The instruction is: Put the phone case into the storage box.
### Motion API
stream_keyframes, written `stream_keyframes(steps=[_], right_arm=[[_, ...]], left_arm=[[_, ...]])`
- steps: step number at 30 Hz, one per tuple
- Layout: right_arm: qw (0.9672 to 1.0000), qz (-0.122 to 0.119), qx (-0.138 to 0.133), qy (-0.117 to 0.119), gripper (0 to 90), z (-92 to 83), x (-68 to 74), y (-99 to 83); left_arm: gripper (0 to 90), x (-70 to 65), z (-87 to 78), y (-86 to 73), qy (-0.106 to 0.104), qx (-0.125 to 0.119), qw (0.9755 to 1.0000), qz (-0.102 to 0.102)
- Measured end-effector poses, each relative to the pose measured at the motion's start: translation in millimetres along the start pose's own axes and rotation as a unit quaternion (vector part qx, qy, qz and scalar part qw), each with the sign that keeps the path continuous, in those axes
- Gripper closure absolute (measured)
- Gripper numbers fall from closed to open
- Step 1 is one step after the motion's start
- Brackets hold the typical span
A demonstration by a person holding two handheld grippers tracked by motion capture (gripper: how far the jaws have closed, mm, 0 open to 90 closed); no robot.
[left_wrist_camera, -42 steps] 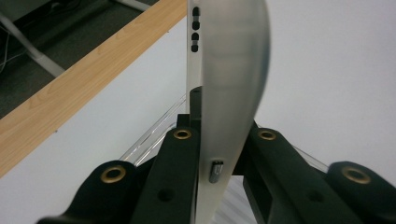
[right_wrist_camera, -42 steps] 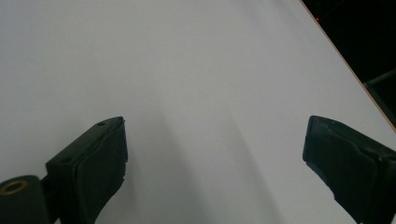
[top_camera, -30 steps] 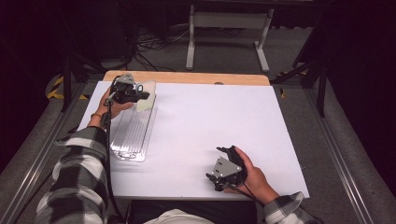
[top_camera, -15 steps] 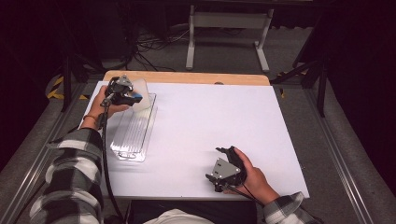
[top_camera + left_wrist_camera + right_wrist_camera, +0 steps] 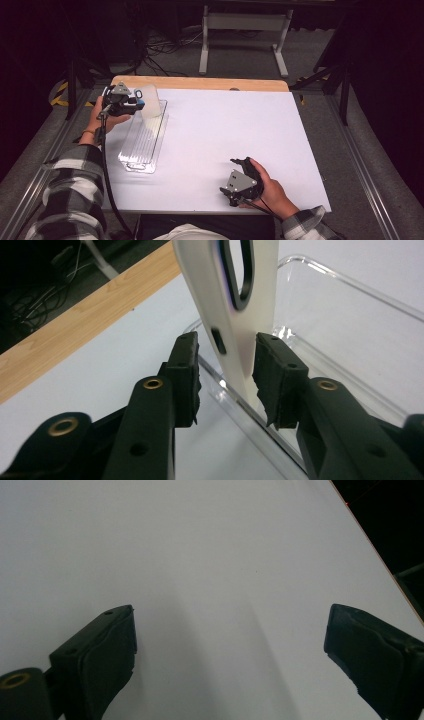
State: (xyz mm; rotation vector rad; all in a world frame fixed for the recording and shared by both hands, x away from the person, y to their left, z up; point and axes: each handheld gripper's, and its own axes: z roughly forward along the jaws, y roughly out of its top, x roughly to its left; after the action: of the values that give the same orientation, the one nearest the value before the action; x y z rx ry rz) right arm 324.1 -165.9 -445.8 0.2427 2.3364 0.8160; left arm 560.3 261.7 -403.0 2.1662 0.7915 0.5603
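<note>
Tray (image 5: 141, 145) holds an upright phone case (image 5: 235, 315) between slack left jaws; right jaws gape.

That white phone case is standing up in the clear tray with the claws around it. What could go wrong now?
The left gripper has just been closing its jaws again, with the phone case between them but a gap showing on one side. The case stands on edge at the end of the clear tray, so a nudge could tip it over. A one-sided squeeze might also push it against the tray's rim or shift the light tray.

Glossy clear plastic tray (image 5: 350, 305)
</note>
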Motion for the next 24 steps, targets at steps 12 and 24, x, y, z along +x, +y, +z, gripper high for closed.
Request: stream_keyframes(steps=[12, 24], right_arm=[[1.0, -0.006, 0.0, 0.007, 7.7, 1.5, 1.3, 0.4], [0.9999, -0.005, 0.003, 0.011, 7.7, 2.6, 1.8, 0.1]], left_arm=[[75.5, -6.6, -1.8, -4.1, 0.017, -0.025, 0.9991, -0.031], [74.7, -10.0, 7.3, 2.3, 0.044, -0.036, 0.9977, -0.037]])
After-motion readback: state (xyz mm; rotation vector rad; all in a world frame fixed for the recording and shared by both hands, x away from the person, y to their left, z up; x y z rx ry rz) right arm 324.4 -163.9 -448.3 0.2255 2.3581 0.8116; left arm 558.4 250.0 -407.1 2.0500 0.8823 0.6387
